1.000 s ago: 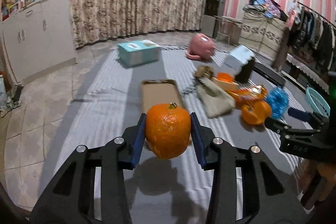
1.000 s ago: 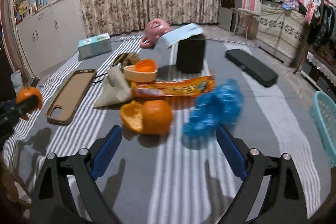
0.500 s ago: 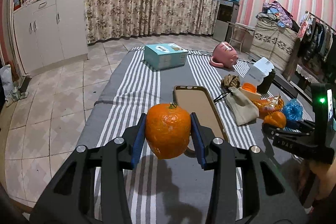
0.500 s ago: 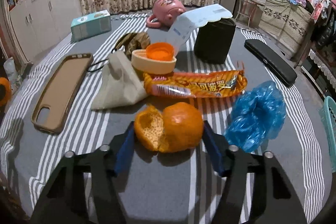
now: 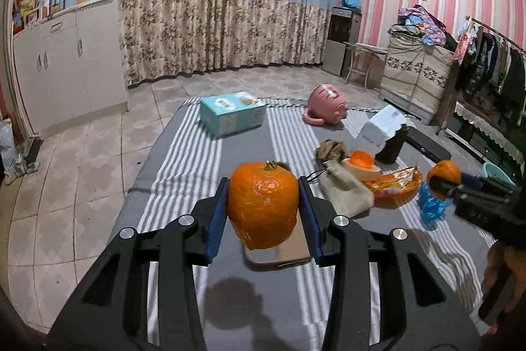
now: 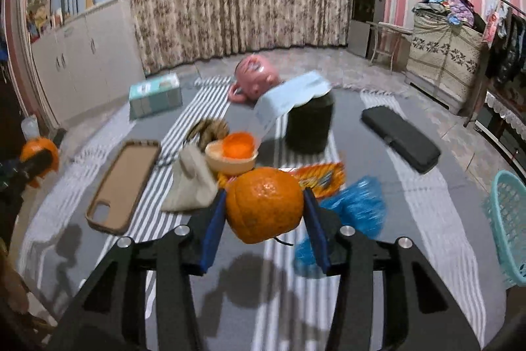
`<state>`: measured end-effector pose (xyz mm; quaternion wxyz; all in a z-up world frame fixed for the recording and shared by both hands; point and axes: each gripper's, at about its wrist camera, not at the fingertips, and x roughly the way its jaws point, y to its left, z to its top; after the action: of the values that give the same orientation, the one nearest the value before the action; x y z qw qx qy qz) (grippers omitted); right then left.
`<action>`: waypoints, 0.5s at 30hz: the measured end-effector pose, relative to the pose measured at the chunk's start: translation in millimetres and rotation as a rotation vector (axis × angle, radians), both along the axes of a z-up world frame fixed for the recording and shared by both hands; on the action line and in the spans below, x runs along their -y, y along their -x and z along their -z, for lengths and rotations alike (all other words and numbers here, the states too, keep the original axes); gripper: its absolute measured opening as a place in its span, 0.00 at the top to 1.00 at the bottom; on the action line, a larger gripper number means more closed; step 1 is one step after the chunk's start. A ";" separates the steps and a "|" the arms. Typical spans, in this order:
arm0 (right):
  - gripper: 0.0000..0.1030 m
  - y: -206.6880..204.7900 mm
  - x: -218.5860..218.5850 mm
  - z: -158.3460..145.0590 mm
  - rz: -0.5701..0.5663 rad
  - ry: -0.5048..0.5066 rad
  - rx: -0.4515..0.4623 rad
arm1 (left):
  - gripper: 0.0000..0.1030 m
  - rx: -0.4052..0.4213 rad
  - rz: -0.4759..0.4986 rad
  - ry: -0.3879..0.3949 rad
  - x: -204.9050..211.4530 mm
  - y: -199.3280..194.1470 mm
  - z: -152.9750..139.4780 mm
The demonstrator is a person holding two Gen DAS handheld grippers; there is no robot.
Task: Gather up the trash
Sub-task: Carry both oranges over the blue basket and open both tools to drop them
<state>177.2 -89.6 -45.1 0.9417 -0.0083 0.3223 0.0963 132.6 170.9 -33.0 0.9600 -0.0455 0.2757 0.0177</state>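
My left gripper (image 5: 263, 209) is shut on an orange peel shell (image 5: 263, 203) and holds it above the striped grey mat (image 5: 184, 176). My right gripper (image 6: 264, 209) is shut on a second orange peel (image 6: 264, 206), lifted off the mat; it also shows in the left wrist view (image 5: 443, 173). On the mat lie an orange snack wrapper (image 6: 323, 178), a crumpled blue plastic bag (image 6: 355, 206), a beige cloth pouch (image 6: 192, 183) and a shallow bowl with orange peel (image 6: 233, 153).
A brown phone case (image 6: 123, 183), a teal tissue box (image 6: 154, 94), a pink toy (image 6: 256, 78), a black cup with paper (image 6: 309, 124) and a black case (image 6: 399, 137) are on the mat. A teal basket (image 6: 509, 219) stands at the right edge.
My right gripper closed on the orange peel and lifted it off the mat. My left gripper kept its peel and swung back toward the pile of items.
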 end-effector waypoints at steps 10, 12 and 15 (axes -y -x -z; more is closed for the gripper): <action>0.55 9.0 109.9 -30.9 0.139 -0.044 0.069 | 0.61 0.042 0.086 -0.013 63.1 -9.9 -23.3; 0.55 11.3 133.7 -29.9 0.174 -0.050 0.070 | 0.61 0.046 0.115 -0.026 83.2 -12.6 -25.4; 0.55 14.7 178.6 -25.9 0.238 -0.047 0.068 | 0.61 0.050 0.152 -0.034 110.4 -17.1 -25.3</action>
<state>162.4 -268.2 -19.2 0.9568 0.0489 0.2865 -0.0088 149.7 60.5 -7.7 0.9658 -0.0084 0.2539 -0.0517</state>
